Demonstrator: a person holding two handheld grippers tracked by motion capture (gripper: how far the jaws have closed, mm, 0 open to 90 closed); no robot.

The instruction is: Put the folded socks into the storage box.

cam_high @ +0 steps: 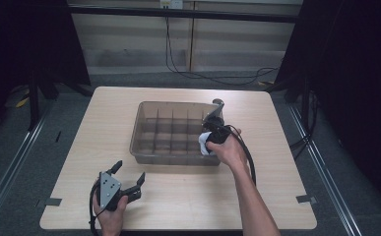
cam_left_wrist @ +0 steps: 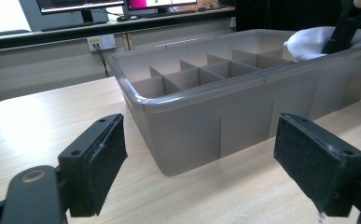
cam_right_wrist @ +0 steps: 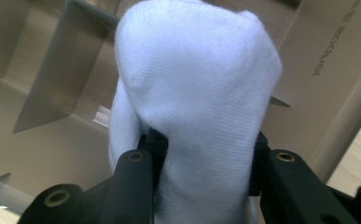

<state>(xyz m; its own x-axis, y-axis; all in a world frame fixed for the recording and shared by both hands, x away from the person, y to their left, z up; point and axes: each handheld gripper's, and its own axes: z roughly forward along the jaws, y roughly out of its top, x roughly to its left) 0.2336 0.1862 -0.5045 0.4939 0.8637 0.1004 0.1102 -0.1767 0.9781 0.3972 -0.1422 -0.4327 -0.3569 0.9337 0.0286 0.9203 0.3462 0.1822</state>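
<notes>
Bundle of soft white knit cloth (cam_right_wrist: 197, 107), one, pinched in my right fingers (cam_right_wrist: 204, 163) over the grey translucent gridded plastic bin's (cam_high: 143, 147) right corner, my left fingers (cam_left_wrist: 199, 163) spread empty beside it on the pale wood worktop (cam_high: 188, 191).

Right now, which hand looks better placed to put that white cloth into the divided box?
The right. Its hand-held gripper already clamps the white cloth over the divided box, at its right end. The left hand-held gripper rests open on the table, apart from the box.
</notes>
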